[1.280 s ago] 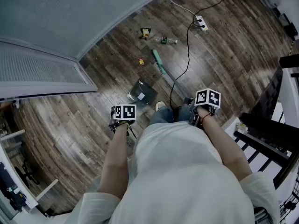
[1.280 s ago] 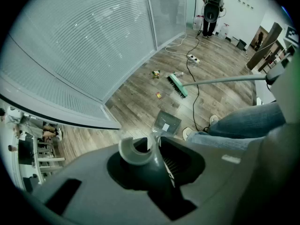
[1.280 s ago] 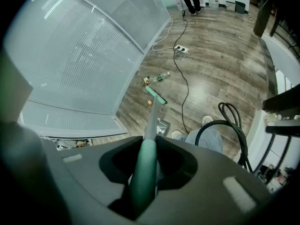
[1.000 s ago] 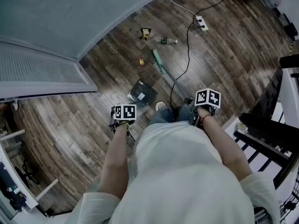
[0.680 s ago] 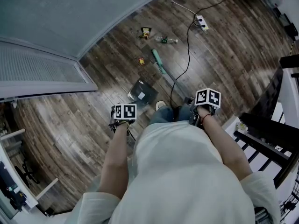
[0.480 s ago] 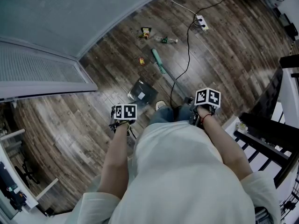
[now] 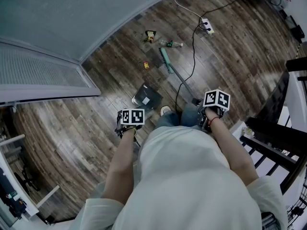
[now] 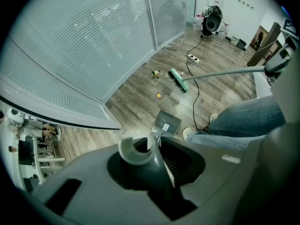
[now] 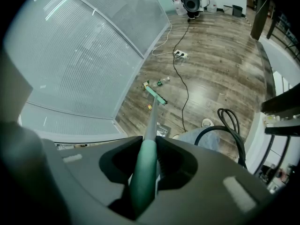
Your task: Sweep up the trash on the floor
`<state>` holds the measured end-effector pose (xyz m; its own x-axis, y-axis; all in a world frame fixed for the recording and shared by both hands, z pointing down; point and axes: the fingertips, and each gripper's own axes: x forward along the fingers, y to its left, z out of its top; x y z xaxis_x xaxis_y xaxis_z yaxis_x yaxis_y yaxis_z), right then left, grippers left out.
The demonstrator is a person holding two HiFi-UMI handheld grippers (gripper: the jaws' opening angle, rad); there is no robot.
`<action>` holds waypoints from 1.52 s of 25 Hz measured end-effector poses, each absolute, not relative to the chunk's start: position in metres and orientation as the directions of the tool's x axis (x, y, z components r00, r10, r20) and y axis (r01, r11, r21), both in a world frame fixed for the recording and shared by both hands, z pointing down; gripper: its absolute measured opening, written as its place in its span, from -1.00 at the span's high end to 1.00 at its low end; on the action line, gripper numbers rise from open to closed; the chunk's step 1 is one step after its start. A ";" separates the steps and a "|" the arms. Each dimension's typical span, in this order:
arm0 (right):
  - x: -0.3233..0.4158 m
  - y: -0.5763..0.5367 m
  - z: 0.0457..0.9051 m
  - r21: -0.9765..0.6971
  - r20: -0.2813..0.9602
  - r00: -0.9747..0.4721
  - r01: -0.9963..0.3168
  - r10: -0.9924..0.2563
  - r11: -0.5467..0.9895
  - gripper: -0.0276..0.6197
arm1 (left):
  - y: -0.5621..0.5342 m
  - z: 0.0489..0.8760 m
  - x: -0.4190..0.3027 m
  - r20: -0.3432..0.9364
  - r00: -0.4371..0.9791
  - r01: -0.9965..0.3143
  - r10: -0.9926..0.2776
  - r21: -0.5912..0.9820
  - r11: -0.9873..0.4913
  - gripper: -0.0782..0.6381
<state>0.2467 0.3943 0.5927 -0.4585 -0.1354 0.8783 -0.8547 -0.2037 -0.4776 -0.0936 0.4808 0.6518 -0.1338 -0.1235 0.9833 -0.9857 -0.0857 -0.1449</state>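
My right gripper (image 7: 211, 108) is shut on the green grip of the broom handle (image 9: 146, 165). The grey shaft runs down to the green broom head (image 7: 165, 61) on the wood floor. Just beyond the broom head lie a yellow wrapper (image 7: 150, 34) and a small bottle (image 7: 171, 43); a small red-yellow scrap (image 7: 146, 65) lies to its left. My left gripper (image 7: 128, 122) is shut on the grey dustpan handle (image 8: 143, 156). The dustpan (image 7: 147, 96) rests on the floor in front of my feet. In the left gripper view the broom head (image 8: 178, 80) lies past the dustpan (image 8: 167, 122).
A frosted glass wall (image 7: 72, 18) runs along the left. A black cable (image 7: 193, 56) crosses the floor from a white power strip (image 7: 207, 27) toward my shoe (image 7: 165, 110). A dark railing (image 7: 278, 138) stands at the right. A cable loop (image 9: 229, 125) hangs near my leg.
The broom head has slid a little farther away, closer to the bottle and wrapper. Both grippers shifted slightly to the right. The dustpan stays where it was.
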 end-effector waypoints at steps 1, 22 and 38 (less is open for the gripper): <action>0.245 0.391 0.591 -0.482 0.876 -0.461 -0.851 -0.142 -0.210 0.62 | 0.480 0.652 -0.094 0.983 -0.134 -0.986 -0.123 -0.145 -0.085 0.51; 0.230 0.326 0.593 -0.471 0.882 -0.460 -0.866 -0.100 -0.167 0.62 | 0.479 0.650 -0.089 0.985 -0.128 -0.988 -0.114 -0.136 -0.071 0.52; 0.216 0.268 0.595 -0.471 0.882 -0.470 -0.881 -0.018 -0.056 0.62 | 0.463 0.640 -0.085 0.985 -0.129 -0.988 -0.118 -0.138 -0.070 0.52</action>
<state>0.2163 0.2684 0.5949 -0.4704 -0.0179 0.8823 -0.8805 -0.0563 -0.4706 -0.0849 0.4628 0.6403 -0.1292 -0.1176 0.9846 -0.9879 -0.0705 -0.1380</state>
